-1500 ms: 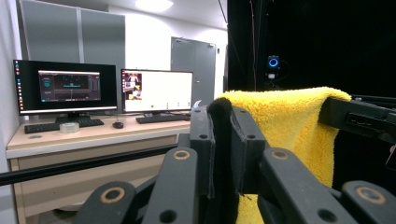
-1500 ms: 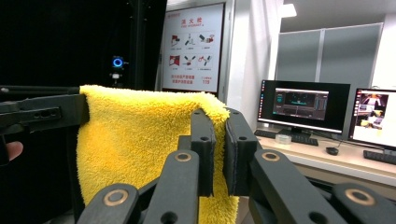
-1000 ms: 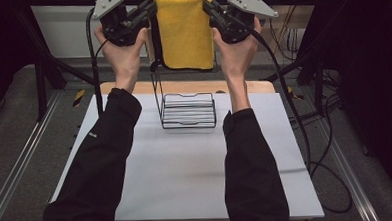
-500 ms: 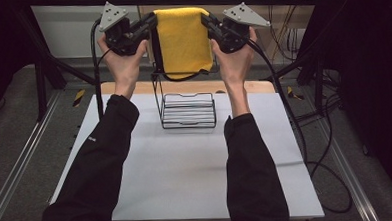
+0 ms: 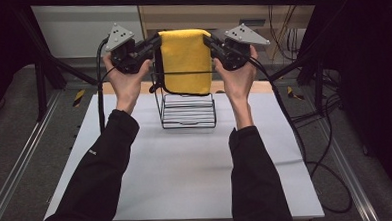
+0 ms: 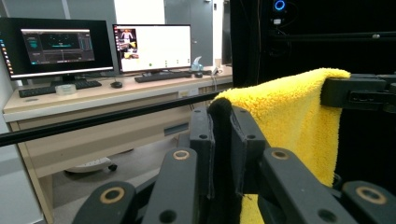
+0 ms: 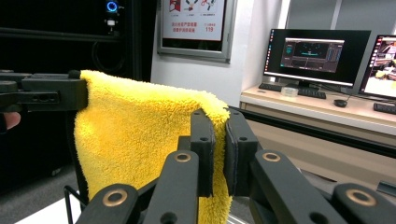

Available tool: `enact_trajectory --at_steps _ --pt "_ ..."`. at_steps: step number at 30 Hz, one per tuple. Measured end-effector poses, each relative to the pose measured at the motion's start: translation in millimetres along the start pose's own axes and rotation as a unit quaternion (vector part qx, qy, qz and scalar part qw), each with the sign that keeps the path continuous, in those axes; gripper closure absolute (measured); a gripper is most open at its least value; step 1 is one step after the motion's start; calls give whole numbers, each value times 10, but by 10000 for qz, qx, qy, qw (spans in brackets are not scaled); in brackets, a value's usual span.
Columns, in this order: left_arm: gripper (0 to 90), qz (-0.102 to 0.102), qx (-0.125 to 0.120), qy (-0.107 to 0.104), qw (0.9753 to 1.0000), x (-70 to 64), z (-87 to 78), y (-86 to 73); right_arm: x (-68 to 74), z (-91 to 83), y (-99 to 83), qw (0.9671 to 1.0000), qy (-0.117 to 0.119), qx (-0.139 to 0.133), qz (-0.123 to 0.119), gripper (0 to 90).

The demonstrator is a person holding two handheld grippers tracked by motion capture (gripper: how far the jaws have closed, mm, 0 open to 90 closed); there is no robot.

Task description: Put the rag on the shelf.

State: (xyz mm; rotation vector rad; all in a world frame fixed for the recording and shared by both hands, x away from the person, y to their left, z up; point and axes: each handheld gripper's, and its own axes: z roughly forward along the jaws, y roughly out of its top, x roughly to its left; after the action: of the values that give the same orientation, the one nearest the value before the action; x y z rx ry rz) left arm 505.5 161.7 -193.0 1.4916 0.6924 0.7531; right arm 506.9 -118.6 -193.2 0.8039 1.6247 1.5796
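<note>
A yellow fluffy towel (image 5: 186,61) hangs folded and stretched between my two grippers, held above a black wire rack (image 5: 188,107) on the white table (image 5: 186,166). My left gripper (image 5: 156,42) is shut on the towel's left top corner, and in the left gripper view the jaws pinch the towel (image 6: 289,112) edge. My right gripper (image 5: 208,41) is shut on the right top corner; the right gripper view shows the towel (image 7: 135,126) clamped between its jaws. The towel's lower edge hangs near the rack's top rail.
A black frame bar (image 5: 179,0) crosses above the table's far side. Cables (image 5: 294,121) trail down the right side of the table. A desk with monitors (image 6: 102,46) and keyboards stands beyond the table. Metal rails (image 5: 16,168) run along the floor at the left.
Both grippers have lowered a little with the towel and come slightly nearer the rack, so the towel's bottom edge now hangs closer to the rack's top.
</note>
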Motion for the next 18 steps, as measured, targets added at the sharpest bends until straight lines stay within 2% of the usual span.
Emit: enact_trajectory --at_steps 5,7,18 --pt "803 -6 -21 -66 10000 -8 -52 15 15 -30 2 10000 60 -40 -52 838" --pt "803 72 -13 -87 9999 -36 -78 30 17 -53 9 9999 65 -45 -66 838" --pt "801 80 184 -166 9997 -76 -99 -75 30 -140 -39 9996 103 186 -193 837"
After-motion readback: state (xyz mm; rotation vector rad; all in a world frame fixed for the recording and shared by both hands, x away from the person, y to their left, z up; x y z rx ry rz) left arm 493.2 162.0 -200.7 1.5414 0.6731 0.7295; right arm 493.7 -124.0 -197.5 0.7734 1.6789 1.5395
